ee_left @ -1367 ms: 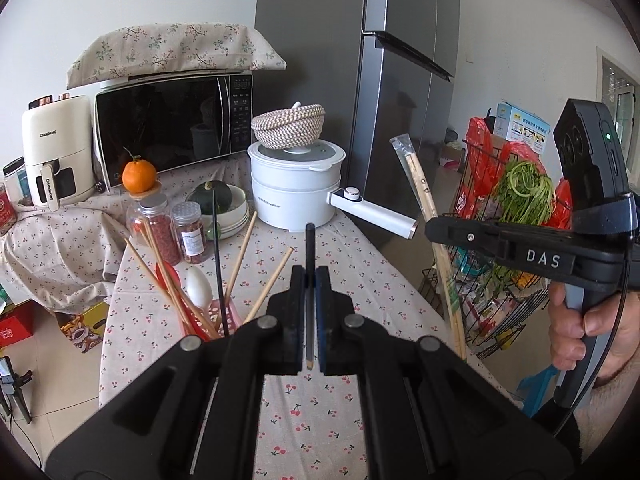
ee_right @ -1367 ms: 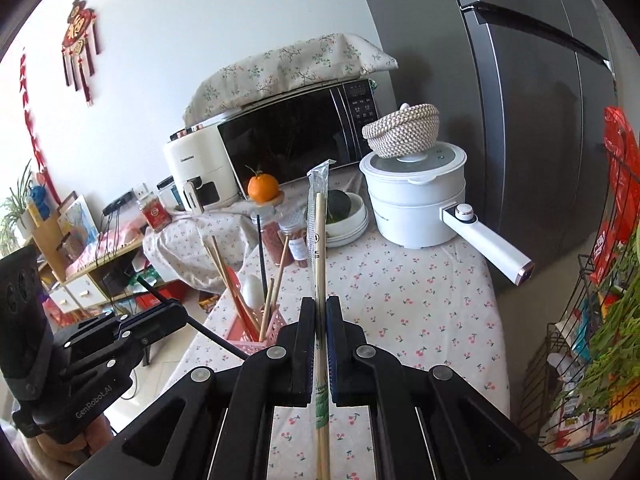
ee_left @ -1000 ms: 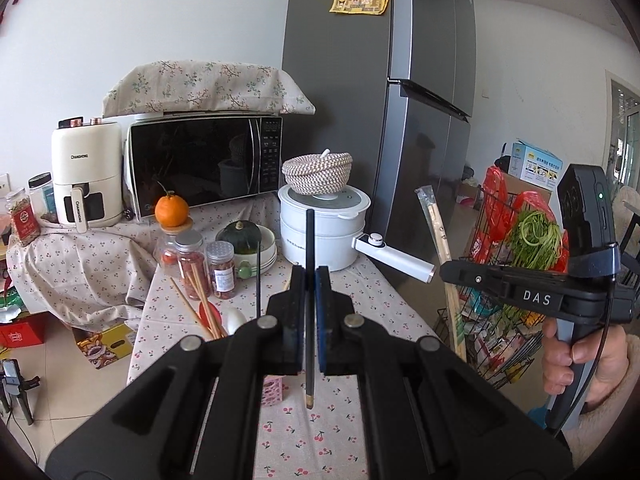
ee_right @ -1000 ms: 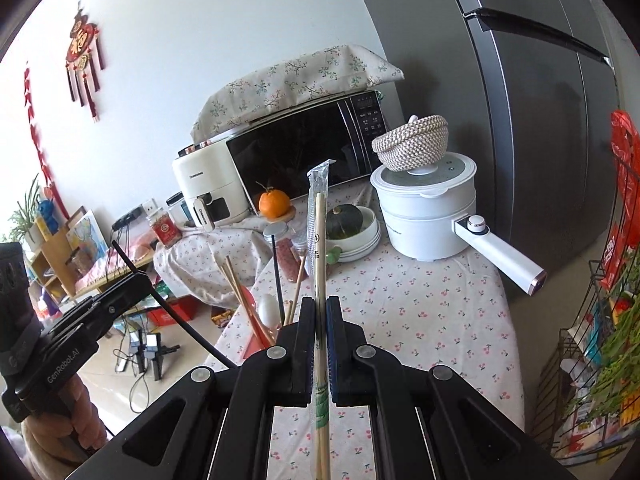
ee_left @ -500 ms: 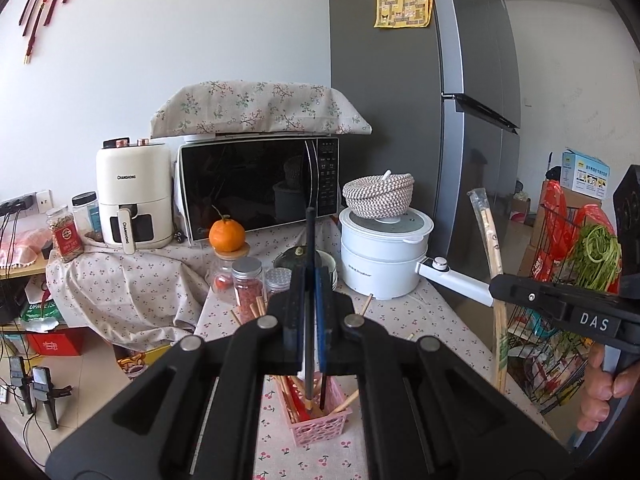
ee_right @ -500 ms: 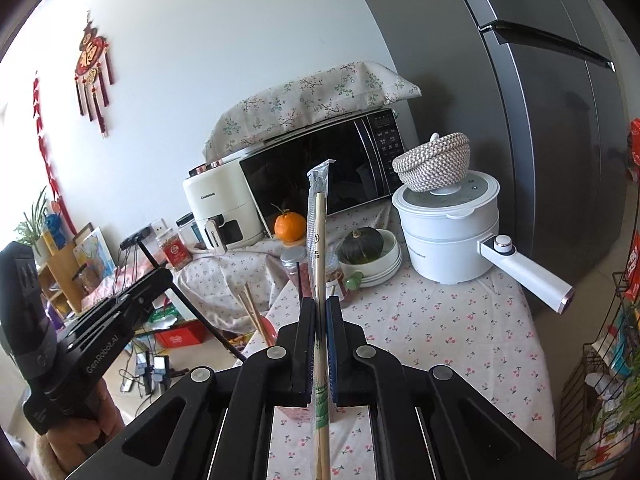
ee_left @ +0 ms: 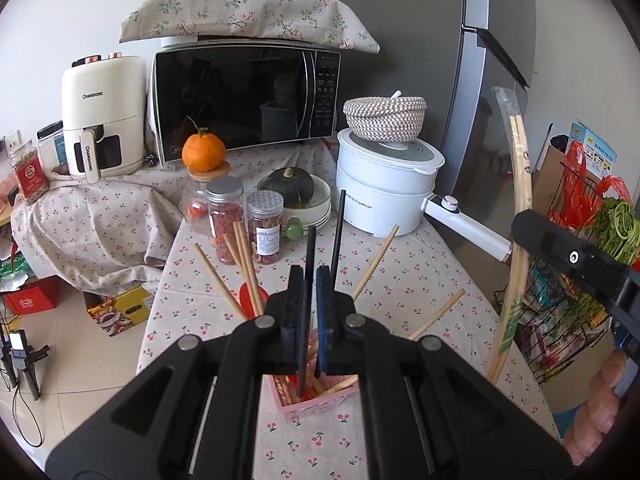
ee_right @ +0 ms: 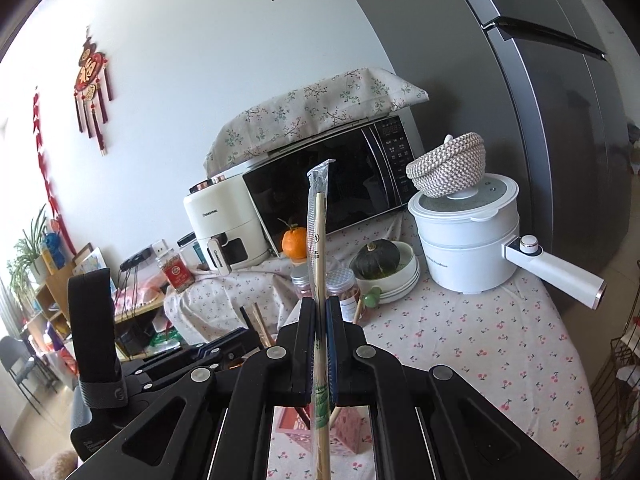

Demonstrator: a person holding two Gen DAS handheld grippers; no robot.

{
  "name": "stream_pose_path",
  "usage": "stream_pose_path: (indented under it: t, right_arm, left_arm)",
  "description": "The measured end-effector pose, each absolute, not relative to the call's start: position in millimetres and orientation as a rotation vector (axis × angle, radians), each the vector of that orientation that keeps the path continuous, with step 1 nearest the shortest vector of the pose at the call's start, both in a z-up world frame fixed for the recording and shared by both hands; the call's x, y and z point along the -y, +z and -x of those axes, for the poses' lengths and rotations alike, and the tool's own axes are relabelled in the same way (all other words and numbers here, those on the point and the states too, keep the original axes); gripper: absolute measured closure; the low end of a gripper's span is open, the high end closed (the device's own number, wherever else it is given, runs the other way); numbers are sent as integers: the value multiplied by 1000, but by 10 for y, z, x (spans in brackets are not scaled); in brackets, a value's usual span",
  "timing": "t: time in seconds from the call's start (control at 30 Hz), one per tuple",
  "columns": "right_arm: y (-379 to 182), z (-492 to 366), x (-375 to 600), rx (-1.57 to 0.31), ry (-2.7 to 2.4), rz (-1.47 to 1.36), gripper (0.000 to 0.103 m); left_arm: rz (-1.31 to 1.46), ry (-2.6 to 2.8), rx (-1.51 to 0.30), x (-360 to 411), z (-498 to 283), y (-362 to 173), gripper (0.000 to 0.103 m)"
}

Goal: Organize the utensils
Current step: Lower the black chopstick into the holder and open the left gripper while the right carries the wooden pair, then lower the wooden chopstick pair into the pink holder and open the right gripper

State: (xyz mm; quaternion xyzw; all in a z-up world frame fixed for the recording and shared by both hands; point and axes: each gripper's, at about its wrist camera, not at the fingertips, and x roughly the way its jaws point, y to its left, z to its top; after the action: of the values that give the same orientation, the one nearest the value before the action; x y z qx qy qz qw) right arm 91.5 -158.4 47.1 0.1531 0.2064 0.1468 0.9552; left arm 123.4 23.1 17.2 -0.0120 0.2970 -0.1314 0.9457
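My left gripper [ee_left: 311,312] is closed on a thin black chopstick [ee_left: 307,280], which stands nearly upright between the pads with its lower end down inside the small pink square utensil basket [ee_left: 316,398]. My right gripper [ee_right: 320,344] is clamped on a pair of pale wooden chopsticks in a clear plastic sleeve [ee_right: 319,248], held upright above the table. From the left wrist camera that same pair [ee_left: 518,216] shows out to the right, with only part of the right gripper's black body in frame.

Much of the pink basket is hidden behind my left gripper's fingers; only its front wall and a bit of the inside show. From the right wrist camera only a corner of it [ee_right: 348,434] shows under the jaws. I cannot tell whether the black chopstick touches the bottom.

Inside the basket lean several loose wooden chopsticks [ee_left: 244,256], fanned outward, a second black chopstick [ee_left: 337,232], and something red [ee_left: 252,300] I cannot identify. Behind it on the cherry-print tablecloth [ee_left: 400,272] stand two clear jars with silver lids [ee_left: 226,220], a white bowl holding a dark green squash [ee_left: 286,184], and a white electric pot [ee_left: 386,192] carrying a woven rope basket [ee_left: 384,118].
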Motion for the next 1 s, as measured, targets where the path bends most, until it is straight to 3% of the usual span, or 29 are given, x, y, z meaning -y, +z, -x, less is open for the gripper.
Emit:
stream_pose_path:
  t: [0.13, 0.33, 0.6, 1.0]
  right_arm:
    - [397, -1009, 1427, -398, 249, -317, 98]
    - [340, -1135, 1079, -320, 169, -282, 98]
    - [-16, -1331, 729, -232, -30, -241, 98]
    - [-419, -1202, 597, -240, -137, -266, 92]
  left_arm:
    - [36, -259, -614, -336, -1176, 217, 67]
    - [17, -173, -665, -553, -1139, 216, 51]
    - [45, -113, -783, -841, -1235, 15, 47]
    - [67, -82, -786, -1017, -1245, 22, 39]
